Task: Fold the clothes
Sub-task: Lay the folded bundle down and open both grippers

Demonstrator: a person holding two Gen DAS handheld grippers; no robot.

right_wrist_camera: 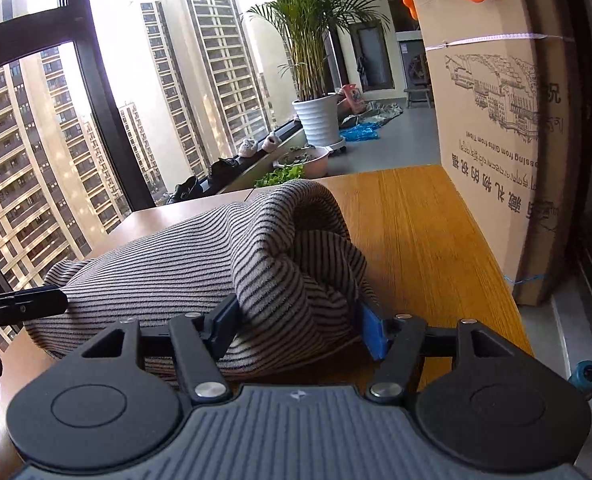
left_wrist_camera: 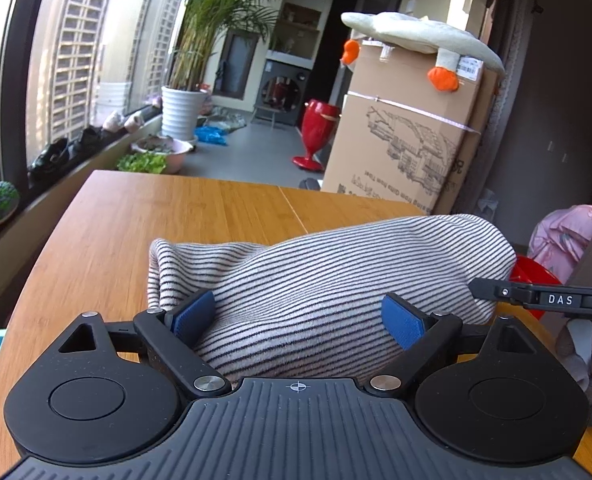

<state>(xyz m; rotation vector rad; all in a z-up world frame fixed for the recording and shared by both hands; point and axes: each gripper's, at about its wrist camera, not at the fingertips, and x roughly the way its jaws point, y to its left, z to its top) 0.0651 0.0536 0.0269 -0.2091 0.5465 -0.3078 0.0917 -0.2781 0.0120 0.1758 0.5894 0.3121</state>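
A grey-and-black striped garment [left_wrist_camera: 335, 264] lies bunched in a low roll on the wooden table [left_wrist_camera: 176, 216]. My left gripper [left_wrist_camera: 297, 318] stands open wide at the roll's near side, and the cloth lies loosely between its blue pads [left_wrist_camera: 194, 314]. In the right wrist view the same garment [right_wrist_camera: 176, 264] ends in a folded bulge. My right gripper [right_wrist_camera: 299, 332] is open around that bulge, and the cloth sits between its pads [right_wrist_camera: 371, 336] without being squeezed. The tip of the other gripper's finger shows in each view, at the right edge [left_wrist_camera: 535, 300] and the left edge [right_wrist_camera: 20, 304].
A tall cardboard box [left_wrist_camera: 407, 140] with a plush goose [left_wrist_camera: 415, 36] on top stands beyond the table's far right edge. A potted palm [left_wrist_camera: 182, 108], a red stool [left_wrist_camera: 315, 132] and a window sill with shoes lie farther off. A pink bundle [left_wrist_camera: 567, 232] sits at the right.
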